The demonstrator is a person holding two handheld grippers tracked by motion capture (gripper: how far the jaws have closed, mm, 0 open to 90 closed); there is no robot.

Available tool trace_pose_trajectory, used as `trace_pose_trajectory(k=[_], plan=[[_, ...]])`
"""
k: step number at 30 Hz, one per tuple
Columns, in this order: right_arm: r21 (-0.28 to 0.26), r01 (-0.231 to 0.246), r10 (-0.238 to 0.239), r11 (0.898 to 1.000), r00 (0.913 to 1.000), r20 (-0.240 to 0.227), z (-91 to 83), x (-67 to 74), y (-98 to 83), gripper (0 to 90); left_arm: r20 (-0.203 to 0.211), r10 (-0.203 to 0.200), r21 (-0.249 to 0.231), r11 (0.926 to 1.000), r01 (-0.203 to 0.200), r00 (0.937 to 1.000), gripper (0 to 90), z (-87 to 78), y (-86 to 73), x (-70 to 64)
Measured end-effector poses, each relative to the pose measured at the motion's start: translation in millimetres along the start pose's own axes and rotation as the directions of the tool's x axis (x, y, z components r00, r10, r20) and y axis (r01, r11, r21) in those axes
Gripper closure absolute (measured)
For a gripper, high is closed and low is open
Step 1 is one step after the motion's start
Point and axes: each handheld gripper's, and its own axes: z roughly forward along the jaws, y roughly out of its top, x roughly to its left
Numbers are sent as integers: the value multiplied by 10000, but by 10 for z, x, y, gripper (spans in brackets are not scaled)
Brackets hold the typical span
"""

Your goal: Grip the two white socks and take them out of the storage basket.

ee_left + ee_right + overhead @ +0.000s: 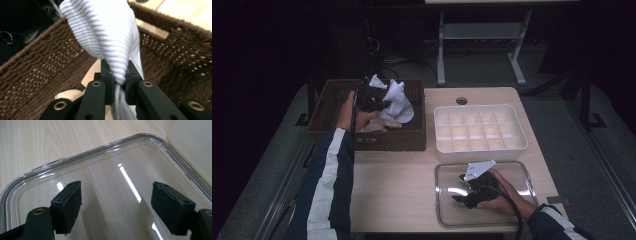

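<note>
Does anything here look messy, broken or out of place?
Nothing stands out. The left gripper pinches a white ribbed cloth above the brown woven basket. The right gripper rests open over a clear tray. The white divided box sits square and empty.

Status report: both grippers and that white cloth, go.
Left gripper shut on white ribbed cloth above wicker basket. Right gripper open over clear lid.

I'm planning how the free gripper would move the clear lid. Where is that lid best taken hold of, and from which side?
Grip the clear lid by its raised rim, coming from above at the near edge beside the right gripper. It lies flat on the table, so only the rim lip gives the pads a hold; the smooth centre doesn't. The open jaws would likely need tilting to straddle it.
</note>
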Motion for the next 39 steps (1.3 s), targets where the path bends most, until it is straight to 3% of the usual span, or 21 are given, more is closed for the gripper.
trace_pose_trajectory(k=[4,10,14,16,22,24,27,28,31,34,35,39], plan=[[17,48,-48,10000,10000,37,1,-4,0,237,146,-434,-829,9956,444,9990,812,-108,-34,1],[3,-138,138,9999,9999,15,5,8,7,233,370,-940,-1587,9824,988,9949,813,-222,-123,7],[-23,-136,136,9999,9999,28,7,7,7,233,514,-1311,-1979,9704,1387,9900,814,-273,-204,13],[-22,-129,129,9999,9999,29,6,7,6,233,619,-1562,-2232,9605,1662,9858,814,-312,-245,12],[-35,-177,177,9998,9998,5,6,10,7,234,704,-1628,-3047,9359,1766,9842,814,-472,-335,-68],[-30,-193,193,9998,9998,5,6,12,8,233,823,-1687,-3435,9204,1869,9822,815,-548,-361,-101],[-23,-188,188,9998,9998,13,5,13,9,234,901,-1543,-3744,9102,1770,9839,815,-656,-374,-147],[-22,-189,189,9998,9998,19,5,13,9,233,1051,-1526,-3899,9027,1819,9827,815,-711,-379,-172],[-21,-199,199,9998,9998,18,6,14,10,234,1143,-1372,-4166,8925,1729,9839,816,-841,-396,-246],[-21,-213,214,9998,9998,32,6,15,10,233,1174,-1212,-4260,8904,1602,9857,816,-933,-416,-316],[-14,-210,210,9998,9998,38,6,16,11,233,1278,-1144,-4408,8833,1598,9852,816,-1011,-449,-379],[-9,-221,221,9998,9998,30,8,16,12,233,1428,-883,-4600,8760,1451,9858,816,-1161,-536,-494]])
